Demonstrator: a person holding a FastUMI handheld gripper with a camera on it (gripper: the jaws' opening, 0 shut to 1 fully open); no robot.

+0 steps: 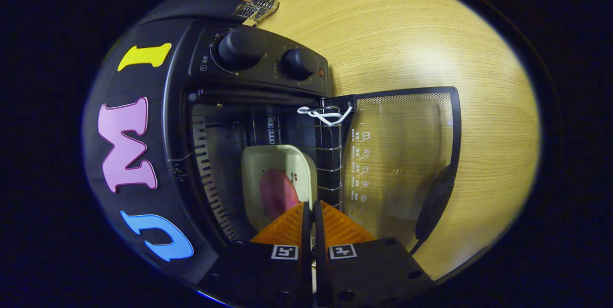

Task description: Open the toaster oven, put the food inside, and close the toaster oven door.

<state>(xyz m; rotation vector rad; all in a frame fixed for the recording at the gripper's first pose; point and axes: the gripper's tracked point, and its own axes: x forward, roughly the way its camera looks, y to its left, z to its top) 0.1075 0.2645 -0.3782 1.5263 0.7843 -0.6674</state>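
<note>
Pinching plate [275, 166] rim, gripper [309, 210] inside open toaster oven [258, 63].

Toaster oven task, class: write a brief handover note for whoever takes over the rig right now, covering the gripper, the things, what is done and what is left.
Gripper: jaws nearly together, clamped on the near rim of the plate.
Toaster oven: glass door swung fully open over the wooden table.
Plate, with a round pink piece of food on it, sits inside the oven cavity on the wire rack.
Done: door opened, food carried in.
Left: release the plate, withdraw, close the door by its handle.
</note>
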